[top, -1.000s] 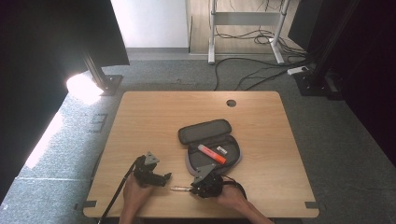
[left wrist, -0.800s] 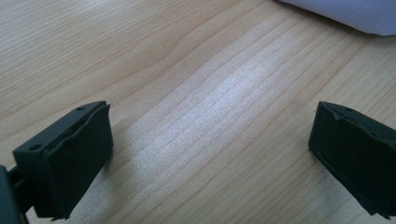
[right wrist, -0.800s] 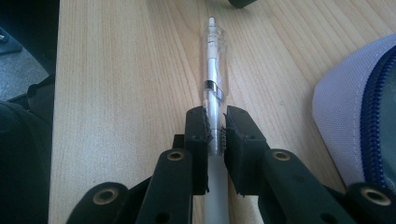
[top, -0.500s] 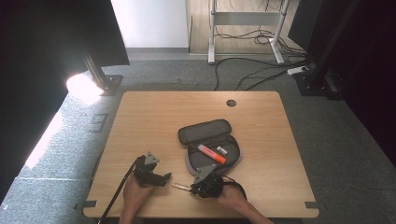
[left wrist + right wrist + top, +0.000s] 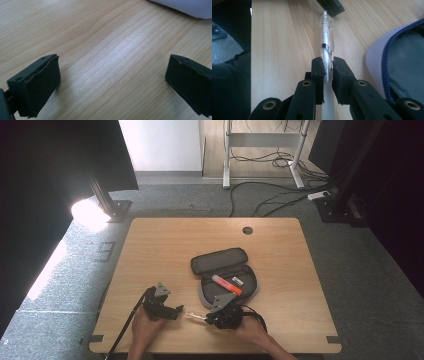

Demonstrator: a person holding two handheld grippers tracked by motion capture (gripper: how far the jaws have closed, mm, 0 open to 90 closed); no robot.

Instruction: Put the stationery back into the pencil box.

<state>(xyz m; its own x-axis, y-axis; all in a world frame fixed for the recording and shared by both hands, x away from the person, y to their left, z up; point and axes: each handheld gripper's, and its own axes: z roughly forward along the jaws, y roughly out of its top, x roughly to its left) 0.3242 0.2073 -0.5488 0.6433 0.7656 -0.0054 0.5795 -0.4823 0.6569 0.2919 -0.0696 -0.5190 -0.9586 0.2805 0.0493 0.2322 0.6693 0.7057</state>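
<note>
A clear plastic pen (image 5: 326, 42) is clamped between the jaws of my right gripper (image 5: 327, 68), its clicker end pointing away over the wood. In the high view that right gripper (image 5: 207, 318) sits near the table's front edge, with the pen (image 5: 194, 316) sticking out to the left. My left gripper (image 5: 176, 310) lies just left of the pen tip, and its jaws stand wide apart over bare wood in the left gripper view (image 5: 112, 82). An open grey pencil case (image 5: 227, 277) behind them holds an orange marker (image 5: 226, 285).
The pencil case's pale edge with a blue zip (image 5: 387, 57) lies close on the right of the pen. The table's front edge (image 5: 215, 352) runs just under both hands. A round cable hole (image 5: 247, 230) sits at the back of the table.
The right gripper with the pen has shifted slightly toward the left gripper. The left hand has hardly moved.
</note>
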